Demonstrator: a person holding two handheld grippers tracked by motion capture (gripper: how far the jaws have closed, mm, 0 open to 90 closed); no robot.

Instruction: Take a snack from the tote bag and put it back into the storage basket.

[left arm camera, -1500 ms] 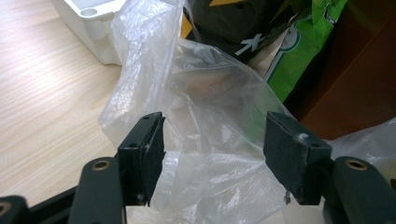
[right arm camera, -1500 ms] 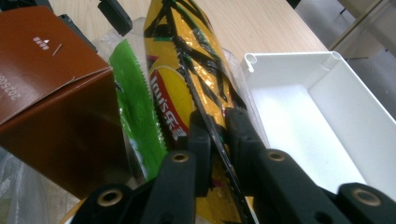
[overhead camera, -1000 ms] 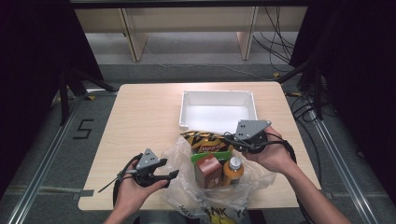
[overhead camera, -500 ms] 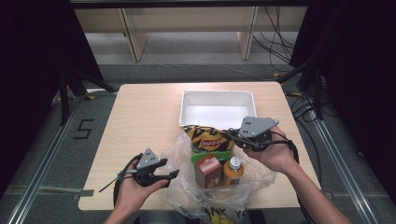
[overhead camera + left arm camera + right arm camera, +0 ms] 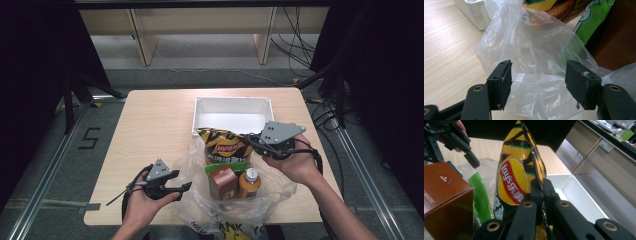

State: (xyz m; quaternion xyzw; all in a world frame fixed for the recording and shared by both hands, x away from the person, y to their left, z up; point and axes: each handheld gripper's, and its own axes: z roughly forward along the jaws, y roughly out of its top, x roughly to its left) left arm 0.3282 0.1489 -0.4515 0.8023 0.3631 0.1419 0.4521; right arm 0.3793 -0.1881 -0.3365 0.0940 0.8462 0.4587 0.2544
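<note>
Lay's chip bag [image 5: 226, 145] pinched at seam by right hand-held gripper [image 5: 254, 142], lifted above plastic bag [image 5: 200, 172], beside white bin [image 5: 233, 116]. Left hand-held gripper [image 5: 537, 85] wide, straddling plastic. Step: unpacking; next, probably carry chips over bin, release.

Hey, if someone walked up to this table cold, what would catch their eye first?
Probably the yellow chip bag, pinched by its edge in the right gripper and held above the clear plastic bag at the table's near edge. Next, the brown carton and orange bottle standing in that bag, with the empty white bin just behind. The left gripper waits open at the bag's side.
</note>
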